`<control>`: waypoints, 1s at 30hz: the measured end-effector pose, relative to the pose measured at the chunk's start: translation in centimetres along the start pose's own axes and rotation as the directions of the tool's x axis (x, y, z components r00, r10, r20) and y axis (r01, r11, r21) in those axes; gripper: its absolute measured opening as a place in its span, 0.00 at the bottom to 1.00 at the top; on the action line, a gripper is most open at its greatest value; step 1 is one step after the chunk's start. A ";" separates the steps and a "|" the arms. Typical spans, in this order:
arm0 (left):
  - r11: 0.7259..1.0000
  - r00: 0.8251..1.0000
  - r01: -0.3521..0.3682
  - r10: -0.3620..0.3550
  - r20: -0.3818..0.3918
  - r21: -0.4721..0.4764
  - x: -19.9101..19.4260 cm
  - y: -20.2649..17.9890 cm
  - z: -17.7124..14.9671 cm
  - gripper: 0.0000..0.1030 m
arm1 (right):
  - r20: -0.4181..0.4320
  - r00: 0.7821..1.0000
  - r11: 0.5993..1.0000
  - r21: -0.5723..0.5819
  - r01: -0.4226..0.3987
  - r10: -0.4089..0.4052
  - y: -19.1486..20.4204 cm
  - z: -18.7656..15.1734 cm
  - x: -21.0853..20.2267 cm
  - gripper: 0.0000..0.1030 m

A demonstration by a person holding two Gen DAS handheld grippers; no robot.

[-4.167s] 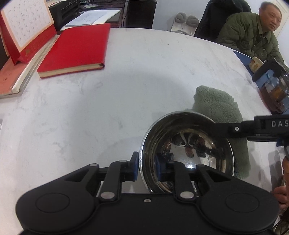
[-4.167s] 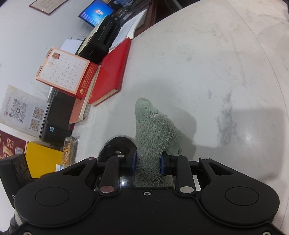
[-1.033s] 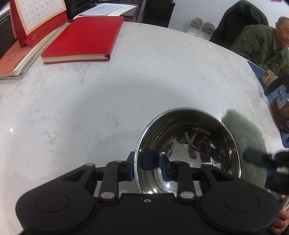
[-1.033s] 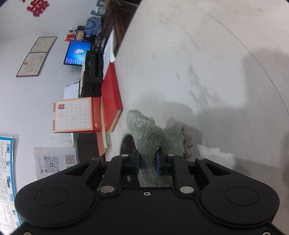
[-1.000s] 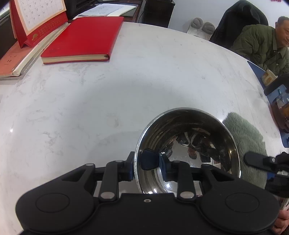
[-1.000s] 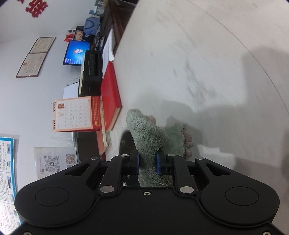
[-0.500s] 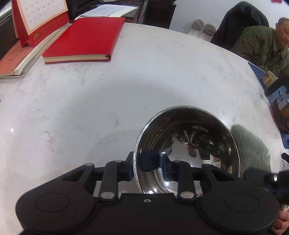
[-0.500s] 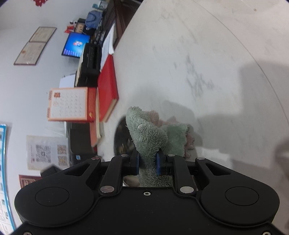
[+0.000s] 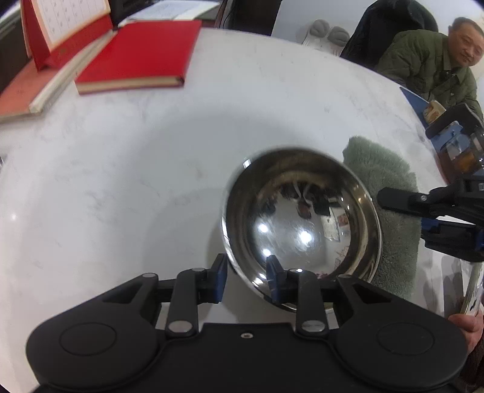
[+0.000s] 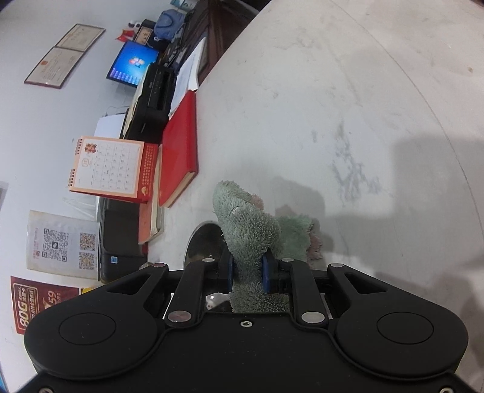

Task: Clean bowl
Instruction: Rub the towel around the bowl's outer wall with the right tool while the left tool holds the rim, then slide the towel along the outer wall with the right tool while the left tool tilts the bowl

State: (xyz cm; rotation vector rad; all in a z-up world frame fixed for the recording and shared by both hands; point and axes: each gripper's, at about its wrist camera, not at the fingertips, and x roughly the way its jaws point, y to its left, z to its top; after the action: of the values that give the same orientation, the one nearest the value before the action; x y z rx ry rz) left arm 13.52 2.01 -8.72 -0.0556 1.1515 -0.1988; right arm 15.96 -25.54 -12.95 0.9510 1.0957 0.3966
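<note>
A shiny steel bowl stands tipped on the white marble table. My left gripper is shut on its near rim, one pad outside and one inside. A fluffy green cloth hangs just right of the bowl, pinched by my right gripper, which comes in from the right edge. In the right wrist view that gripper is shut on the cloth, whose free end sticks up past the pads. Behind it a dark sliver of the bowl shows to the left.
A red book, a desk calendar and flat papers lie at the table's far left. A person in a green jacket sits at the far right, near a glass teapot. A hand shows at the lower right.
The bowl has tipped up in my left gripper's hold and shifted away from the camera. The right gripper has rolled and risen with the cloth, now beside the bowl's right rim.
</note>
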 end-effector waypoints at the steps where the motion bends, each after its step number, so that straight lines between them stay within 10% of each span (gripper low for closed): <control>1: 1.000 1.000 -0.007 0.006 0.013 0.019 -0.4 0.2 0.4 0.26 | -0.002 1.000 1.000 -0.002 0.000 0.000 0.0 0.1 0.0 0.16; 11: 0.988 0.999 0.048 -0.048 0.001 0.149 3.2 -0.5 4.2 0.27 | -0.012 1.000 1.000 0.002 0.009 -0.009 -0.1 0.5 0.2 0.16; 30: 0.996 0.999 0.028 -0.025 -0.026 0.090 3.4 1.1 3.2 0.30 | -0.095 0.995 0.997 -0.072 -0.019 0.013 1.9 3.3 3.6 0.17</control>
State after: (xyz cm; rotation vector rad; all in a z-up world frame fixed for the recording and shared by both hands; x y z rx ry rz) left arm 17.87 2.28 -10.67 0.0117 1.1660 -0.2755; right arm 20.80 -23.49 -13.03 0.8845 1.1527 0.4957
